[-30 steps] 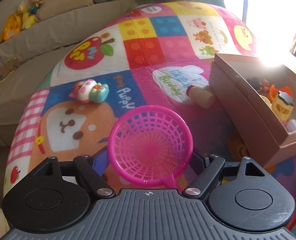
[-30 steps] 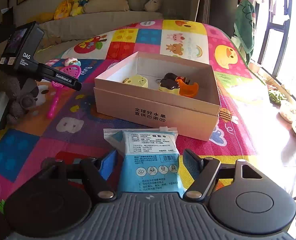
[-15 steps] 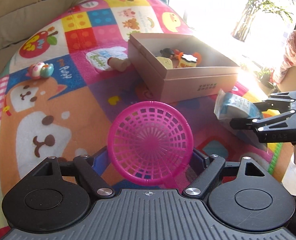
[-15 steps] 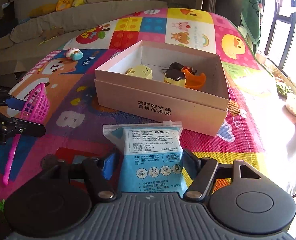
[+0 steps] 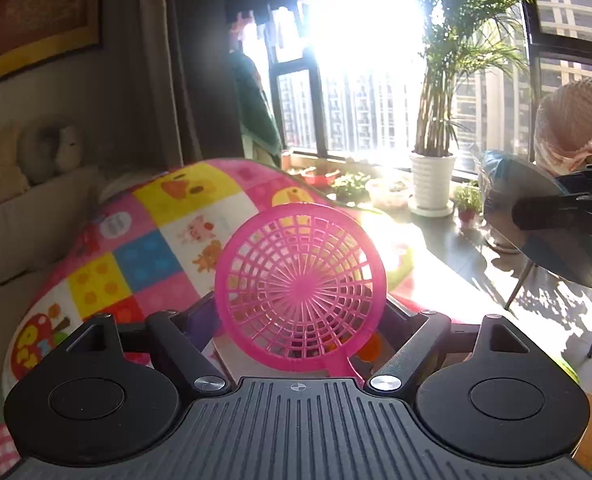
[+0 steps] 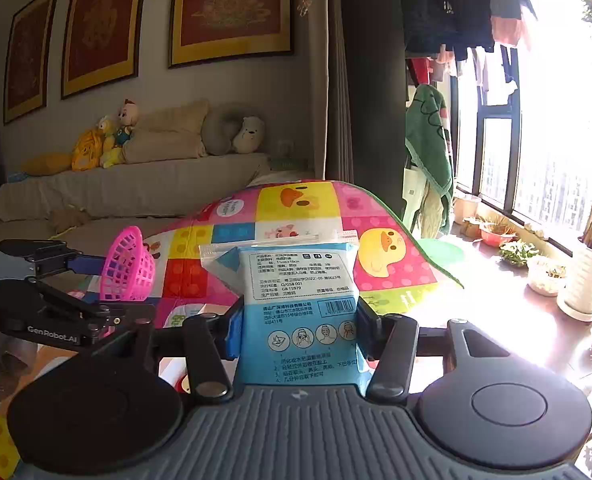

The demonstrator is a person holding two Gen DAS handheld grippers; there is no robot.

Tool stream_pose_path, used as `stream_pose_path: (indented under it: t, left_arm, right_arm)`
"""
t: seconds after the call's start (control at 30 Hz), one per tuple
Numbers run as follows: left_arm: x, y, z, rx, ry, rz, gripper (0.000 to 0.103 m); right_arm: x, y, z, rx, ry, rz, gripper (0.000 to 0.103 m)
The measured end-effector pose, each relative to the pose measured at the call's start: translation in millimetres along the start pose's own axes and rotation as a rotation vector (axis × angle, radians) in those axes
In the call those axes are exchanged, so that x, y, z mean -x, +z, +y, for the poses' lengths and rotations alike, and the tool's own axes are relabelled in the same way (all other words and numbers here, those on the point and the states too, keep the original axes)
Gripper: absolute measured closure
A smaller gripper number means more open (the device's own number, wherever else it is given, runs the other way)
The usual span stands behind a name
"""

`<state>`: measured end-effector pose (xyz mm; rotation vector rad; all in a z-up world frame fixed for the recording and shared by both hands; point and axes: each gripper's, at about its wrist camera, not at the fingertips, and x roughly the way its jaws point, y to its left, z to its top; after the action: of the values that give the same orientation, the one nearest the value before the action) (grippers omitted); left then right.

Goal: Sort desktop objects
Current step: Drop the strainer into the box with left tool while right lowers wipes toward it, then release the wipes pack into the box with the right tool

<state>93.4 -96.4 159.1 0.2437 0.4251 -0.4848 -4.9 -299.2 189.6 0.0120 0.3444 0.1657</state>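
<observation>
My left gripper (image 5: 300,316) is shut on a pink plastic sieve (image 5: 301,284), its round mesh head standing up between the fingers. It also shows in the right wrist view (image 6: 127,266), held by the left gripper (image 6: 96,280) at the left. My right gripper (image 6: 298,320) is shut on a blue and white wipes packet (image 6: 298,304), held upright. The packet shows dark and backlit in the left wrist view (image 5: 536,220), with the right gripper (image 5: 568,208) at the far right. Both are raised above the colourful play mat (image 6: 308,208). The cardboard box is out of sight.
A sofa with plush toys (image 6: 108,140) runs along the back wall. Potted plants (image 5: 432,176) stand by the bright window. A green towel (image 6: 428,136) hangs near the curtain. Small plant pots (image 6: 516,252) line the floor at the right.
Both grippers have lifted and tilted up with their objects; the box and mat toys have dropped out of view. The room and window now fill the views.
</observation>
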Motion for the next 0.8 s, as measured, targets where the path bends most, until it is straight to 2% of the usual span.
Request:
stream_pose_path:
  t: [0.1, 0.17, 0.2, 0.3, 0.4, 0.5, 0.6, 0.8]
  left_arm:
    - [-66.4, 0.6, 8.8, 0.021, -0.086, 0.146, 0.005]
    - [-93.7, -11.7, 12.8, 0.035, -0.056, 0.215, 0.006]
    - [-97.2, -17.8, 15.0, 0.043, -0.033, 0.219, 0.006]
    - [-84.7, -35.6, 27.2, 0.109, -0.044, 0.205, 0.006]
    - [-59.4, -52.1, 32.2, 0.13, -0.012, 0.183, 0.003]
    - [-28.8, -72.4, 28.7, 0.132, 0.043, 0.17, 0.003]
    - [-3.7, -94.4, 24.6, 0.182, 0.038, 0.176, 0.002]
    - [26.6, -134.2, 21.5, 0.248, 0.073, 0.193, 0.002]
  right_arm:
    - [-18.6, -5.3, -7.9, -0.045, 0.008, 0.021, 0.051]
    - [-31.9, -11.3, -13.2, -0.072, 0.005, 0.053, 0.051]
    - [-37.2, -14.3, -16.3, -0.079, -0.002, 0.067, 0.051]
    - [-48.9, -21.6, -24.2, -0.094, -0.02, 0.101, 0.051]
    - [-63.3, -26.6, -25.5, -0.106, -0.022, 0.137, 0.051]
    - [-82.5, -32.7, -16.0, -0.106, 0.005, 0.172, 0.051]
    - [-108.3, -38.1, -1.6, -0.085, 0.014, 0.207, 0.051]
    - [-178.8, -46.6, 22.4, 0.006, -0.062, 0.306, 0.051]
